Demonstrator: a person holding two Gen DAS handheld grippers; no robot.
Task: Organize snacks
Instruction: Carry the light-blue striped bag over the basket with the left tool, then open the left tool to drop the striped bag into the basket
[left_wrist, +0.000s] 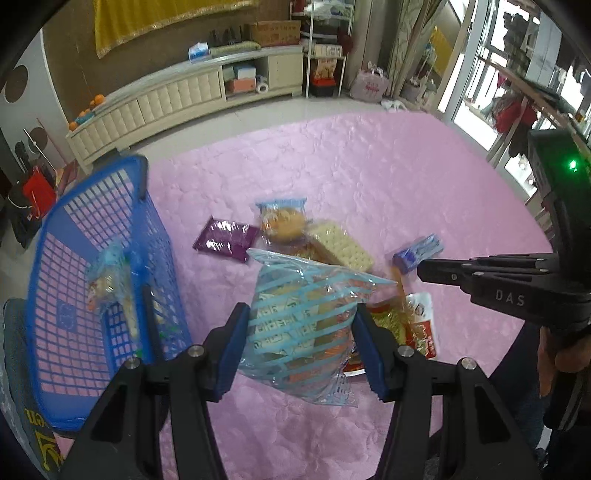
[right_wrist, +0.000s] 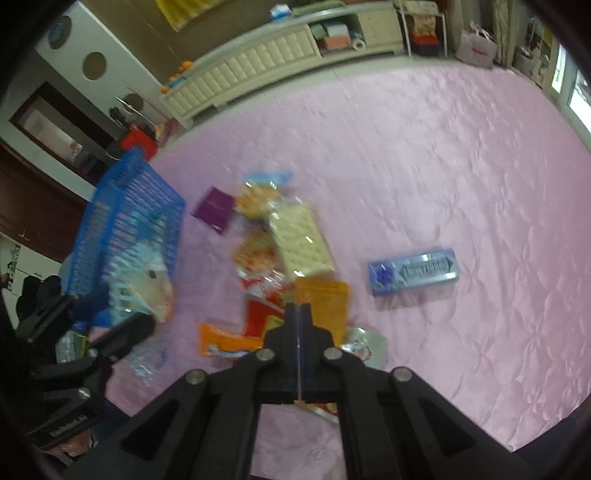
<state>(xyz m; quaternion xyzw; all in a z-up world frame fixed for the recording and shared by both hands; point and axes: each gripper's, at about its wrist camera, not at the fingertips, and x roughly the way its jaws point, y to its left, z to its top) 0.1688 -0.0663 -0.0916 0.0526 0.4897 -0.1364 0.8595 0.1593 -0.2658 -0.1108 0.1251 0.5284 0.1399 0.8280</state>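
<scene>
My left gripper (left_wrist: 301, 332) is shut on a clear bag with light-blue stripes (left_wrist: 303, 317) and holds it above the pink cloth, just right of the blue basket (left_wrist: 74, 295). The basket holds a clear snack packet (left_wrist: 110, 280). My right gripper (right_wrist: 300, 314) is shut with its fingers together, above an orange packet (right_wrist: 325, 302); in the left wrist view it (left_wrist: 424, 269) enters from the right. Loose snacks lie between: a purple packet (left_wrist: 225, 238), a bun in a clear wrapper (left_wrist: 284, 221), a cracker pack (left_wrist: 341, 245), a blue box (right_wrist: 413, 271).
A pink quilted cloth (left_wrist: 369, 177) covers the surface. Red and orange packets (right_wrist: 258, 321) lie under the right gripper. A cream low cabinet (left_wrist: 177, 96) stands along the far wall. A glass door (left_wrist: 480, 74) is at the right.
</scene>
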